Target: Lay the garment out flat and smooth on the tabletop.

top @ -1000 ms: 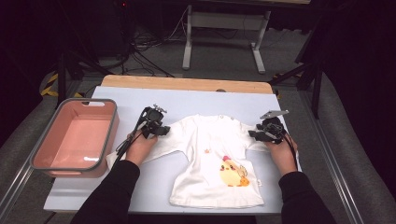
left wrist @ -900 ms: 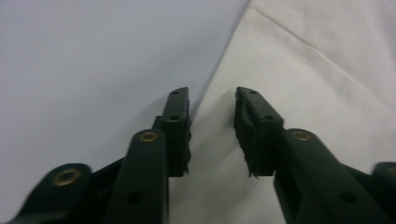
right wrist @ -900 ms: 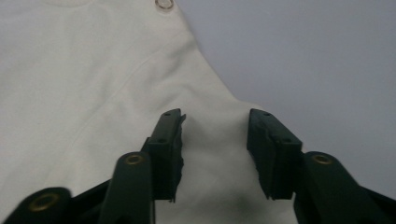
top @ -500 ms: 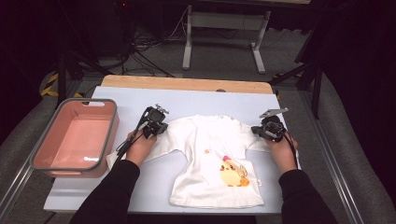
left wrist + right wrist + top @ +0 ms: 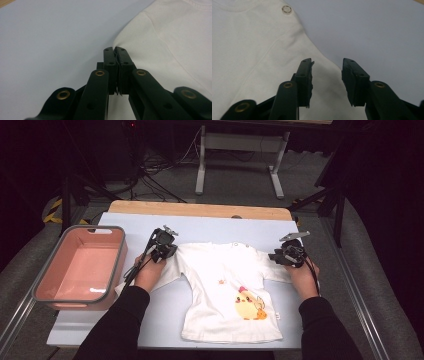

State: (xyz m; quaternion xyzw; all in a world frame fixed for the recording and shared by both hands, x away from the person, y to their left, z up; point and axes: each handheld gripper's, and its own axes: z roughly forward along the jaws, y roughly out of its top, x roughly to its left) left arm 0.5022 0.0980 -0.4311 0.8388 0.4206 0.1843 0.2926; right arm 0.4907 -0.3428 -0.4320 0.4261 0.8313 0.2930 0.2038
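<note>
One table [image 5: 200, 210] with a wood edge at the far side, covered by one pale blue mat [image 5: 165, 305]. One pink bin [image 5: 80, 267] with a grey rim sits on the mat's left end, nothing visible inside it.

One white T-shirt [image 5: 220, 295] lies flat in the middle of the mat, collar toward the far edge, hem toward the person – one yellow chick print [image 5: 248, 309] on the chest, one tiny orange mark [image 5: 220, 281] above and to the left of it. One round snap [image 5: 286, 9] near the collar seen in the right gripper view; in the high view two small dots at the collar, too small to be sure of.

Two forearms in black sleeves, two hands, two grippers.

Left gripper [image 5: 115, 53] at the shirt's left shoulder – jaws clenched, pinching the fabric edge where sleeve meets mat; a sliver of cloth shows between the pads. In the high view it sits at [image 5: 167, 249].

Right gripper [image 5: 327, 71] over the shirt's right shoulder and sleeve – jaws just been opening again, now apart, cloth under the gap, pads not pressing on it. High view: [image 5: 286, 256].

The grippers are well apart, one at each shoulder.
</note>
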